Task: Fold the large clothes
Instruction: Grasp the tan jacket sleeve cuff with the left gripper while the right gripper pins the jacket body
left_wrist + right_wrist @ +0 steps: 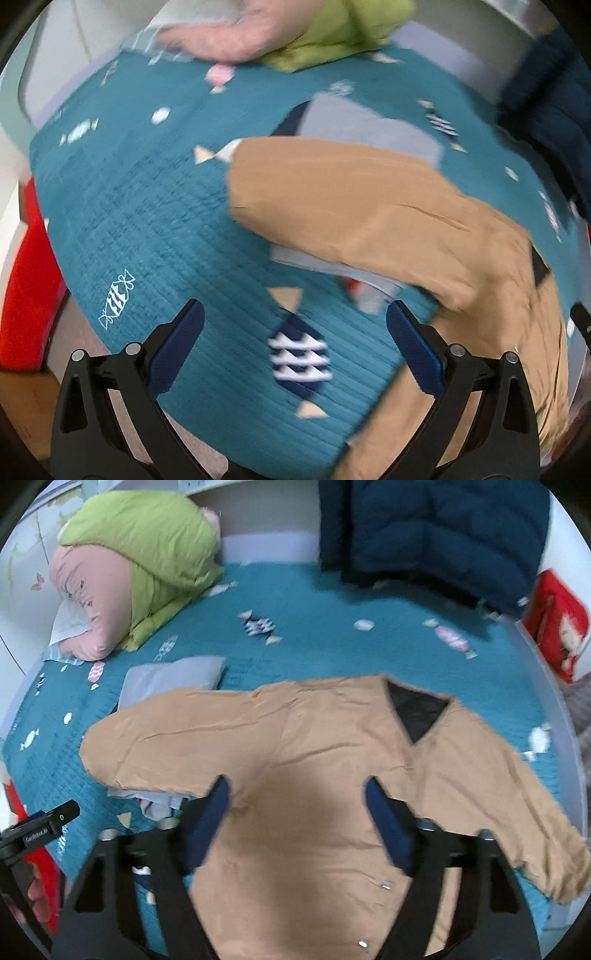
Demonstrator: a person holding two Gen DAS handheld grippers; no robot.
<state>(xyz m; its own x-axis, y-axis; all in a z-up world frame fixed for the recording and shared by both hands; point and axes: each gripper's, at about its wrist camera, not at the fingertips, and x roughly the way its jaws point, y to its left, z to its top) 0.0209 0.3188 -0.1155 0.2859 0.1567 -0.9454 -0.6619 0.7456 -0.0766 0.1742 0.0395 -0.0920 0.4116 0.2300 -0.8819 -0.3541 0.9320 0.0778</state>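
Right wrist: right tongs (297, 805) spread above tan jacket (295, 746); left tongs (295, 328) spread over bare teal bedspread (147, 206).

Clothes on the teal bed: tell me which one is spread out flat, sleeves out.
The tan V-neck jacket, lying flat under the right gripper. The navy quilted coat and the green-and-pink bundle sit heaped at the far edge.

Jacket (332, 775) lies spread flat on bedspread (314, 602), one sleeve out to each side. Under its left sleeve, a folded cloth (173, 679), partly covered. Far left corner: bundled bedding (140, 561) w/ pillow beneath, probably. Behind jacket, far right: padded coat (432, 531) against headboard. Right gripper (297, 812) over jacket's middle; left gripper (295, 332) over bare bedspread, beside the left sleeve.
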